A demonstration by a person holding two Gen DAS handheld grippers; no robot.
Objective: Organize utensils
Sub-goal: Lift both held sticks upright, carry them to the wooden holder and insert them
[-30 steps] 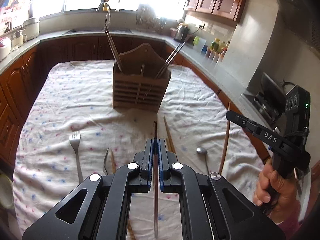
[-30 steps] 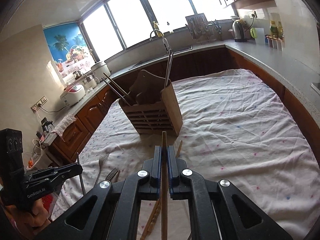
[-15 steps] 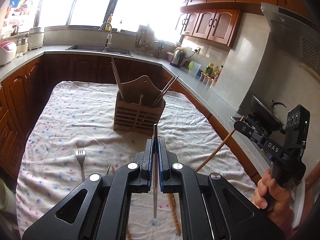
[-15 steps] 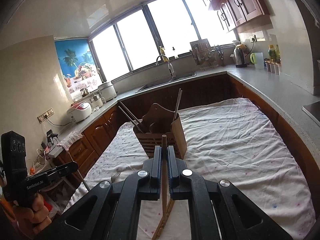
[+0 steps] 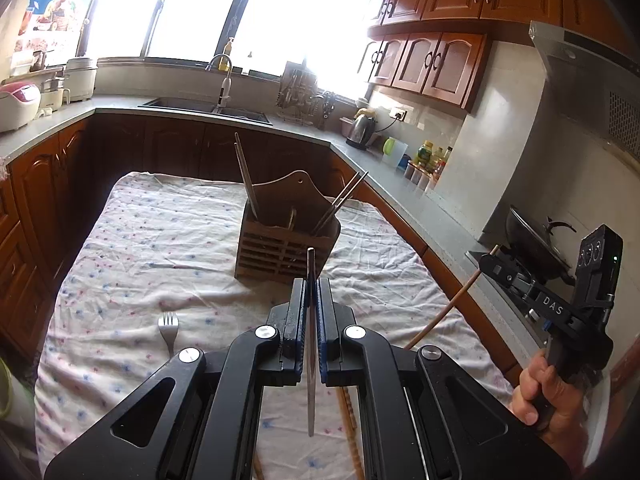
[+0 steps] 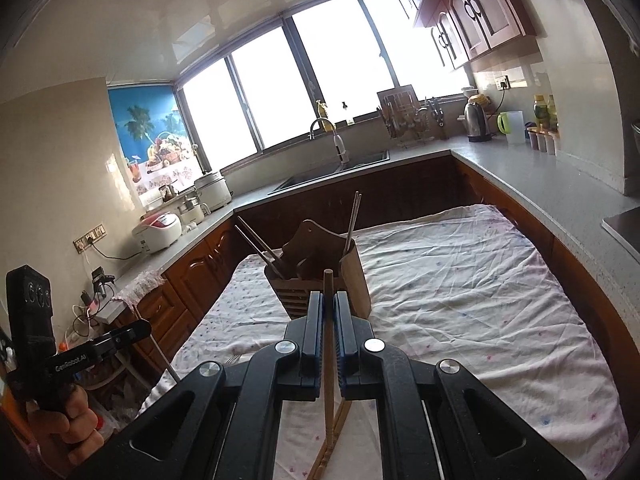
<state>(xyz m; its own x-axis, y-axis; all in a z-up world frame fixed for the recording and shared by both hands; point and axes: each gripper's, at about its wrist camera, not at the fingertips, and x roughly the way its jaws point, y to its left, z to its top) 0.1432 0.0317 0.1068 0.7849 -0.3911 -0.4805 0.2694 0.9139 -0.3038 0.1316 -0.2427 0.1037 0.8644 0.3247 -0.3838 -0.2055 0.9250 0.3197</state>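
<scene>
A wooden slatted utensil holder [image 5: 286,236] stands mid-table with several chopsticks leaning in it; it also shows in the right wrist view [image 6: 320,276]. My left gripper [image 5: 311,292] is shut on a thin metal chopstick [image 5: 311,344], held above the table in front of the holder. My right gripper [image 6: 328,308] is shut on a wooden chopstick [image 6: 328,360], also lifted in front of the holder. From the left wrist view the right gripper [image 5: 492,264] is at the right with its wooden chopstick [image 5: 444,308] slanting down. A fork [image 5: 168,326] lies on the cloth at the left.
The table is covered by a white flowered cloth [image 5: 160,240]. More wooden chopsticks [image 6: 332,444] lie on the cloth below my grippers. Kitchen counters, a sink [image 5: 208,106] and dark cabinets ring the table. A wok [image 5: 532,244] sits at the right.
Both grippers have risen and tilted up with their chopsticks, lifted off the cloth. The holder now looks lower and farther in both views.
</scene>
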